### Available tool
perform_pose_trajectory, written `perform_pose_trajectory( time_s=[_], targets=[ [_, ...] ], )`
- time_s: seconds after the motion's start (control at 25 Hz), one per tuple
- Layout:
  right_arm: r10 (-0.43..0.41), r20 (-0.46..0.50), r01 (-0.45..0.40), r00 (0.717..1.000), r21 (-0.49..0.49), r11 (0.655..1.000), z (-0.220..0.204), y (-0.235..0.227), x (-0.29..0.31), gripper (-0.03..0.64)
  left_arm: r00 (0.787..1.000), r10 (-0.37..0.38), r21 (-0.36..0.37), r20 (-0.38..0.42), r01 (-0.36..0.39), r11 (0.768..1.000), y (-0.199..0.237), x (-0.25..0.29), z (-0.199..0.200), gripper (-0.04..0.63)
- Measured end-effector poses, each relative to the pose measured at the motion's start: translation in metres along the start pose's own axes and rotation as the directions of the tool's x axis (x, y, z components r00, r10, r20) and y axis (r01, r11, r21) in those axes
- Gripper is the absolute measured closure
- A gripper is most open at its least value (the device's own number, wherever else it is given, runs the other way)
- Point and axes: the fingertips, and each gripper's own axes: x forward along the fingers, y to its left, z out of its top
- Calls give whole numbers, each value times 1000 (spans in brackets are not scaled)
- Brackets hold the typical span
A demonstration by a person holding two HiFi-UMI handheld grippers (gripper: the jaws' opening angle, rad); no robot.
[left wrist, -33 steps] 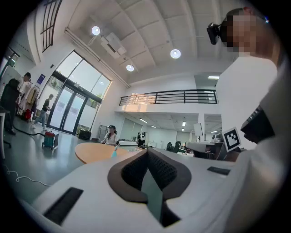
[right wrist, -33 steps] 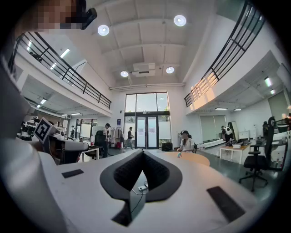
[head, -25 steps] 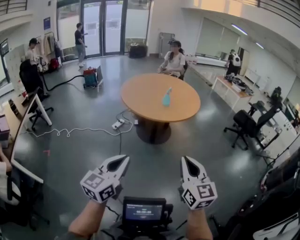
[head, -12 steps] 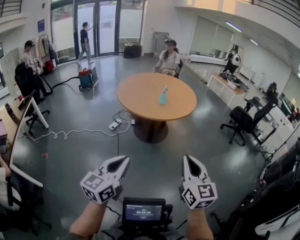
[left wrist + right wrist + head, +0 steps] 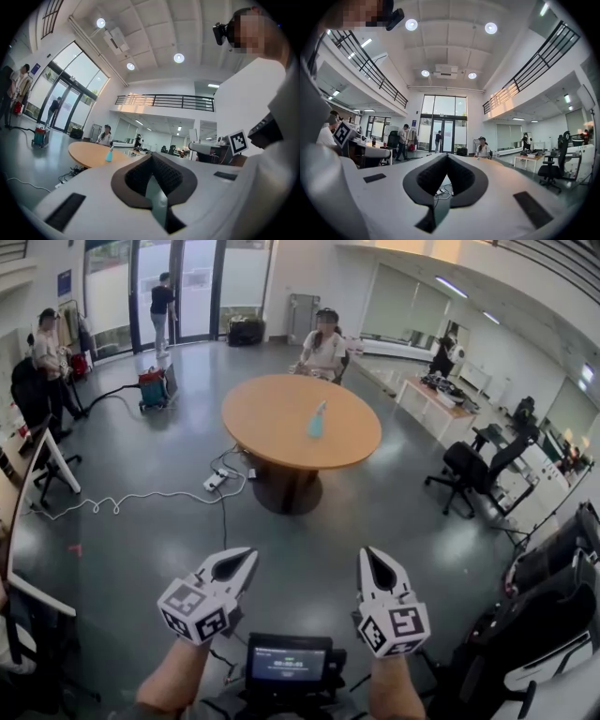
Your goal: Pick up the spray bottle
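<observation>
**Bottle stood far up-frame, both grippers shut and empty**

A wide stretch of grey floor [image 5: 309,549] filled the middle of the head view and separated the person from everything the task concerned. Beyond it, in the upper centre of the frame, stood the round wooden table [image 5: 272,432] on its single pedestal. A seated person [image 5: 323,345] was at its far edge, and a white cable with a power strip [image 5: 214,482] lay on the floor to its left.

At the bottom of the frame, the left gripper [image 5: 248,557] and the right gripper [image 5: 368,557] were held side by side, both pointing up-frame toward the table. In its own view, each had its jaws pressed together with nothing between them.

The spray bottle [image 5: 317,420], pale blue, stood on the tabletop right of its centre, well apart from both grippers. It looked upright with its nozzle on top, though it was too small in the frame to tell which way the trigger faced.

Its column in the head view fell between the two grippers, slightly nearer the right one, so neither had a clear advantage. The left gripper view showed it off to the left of that gripper's jaws. The right gripper view did not show it.

The coming move therefore depended on crossing the floor straight up-frame before either gripper could open for the bottle.
</observation>
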Motion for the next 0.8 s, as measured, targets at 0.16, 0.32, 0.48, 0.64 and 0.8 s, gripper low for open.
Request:
perform_pose_trajectory(
  time_s=[0.16, 0.32, 0.48, 0.64, 0.8],
  targets=[
    [-26, -14, 27, 1000, 28, 999, -7, 9, 4, 614, 1000, 3, 1, 12, -3, 1000, 10, -8, -2, 591],
    [-16, -2, 16, 1000, 45, 999, -8, 3, 15, 614, 1000, 4, 16, 20, -5, 1000, 13, -5, 4, 591],
    [3, -4, -3, 1000, 55, 998, -9, -4, 35, 614, 999, 22, 28, 33, -23, 999, 25, 7, 13, 592],
    [28, 16, -29, 999, 63, 998, -8, -16, 57, 613, 999, 36, 39, 16, -36, 999, 32, 25, 12, 591],
    [66, 37, -68, 997, 70, 995, -9, -36, 85, 612, 998, 59, 57, 6, -59, 997, 44, 55, 15, 592]
  ],
)
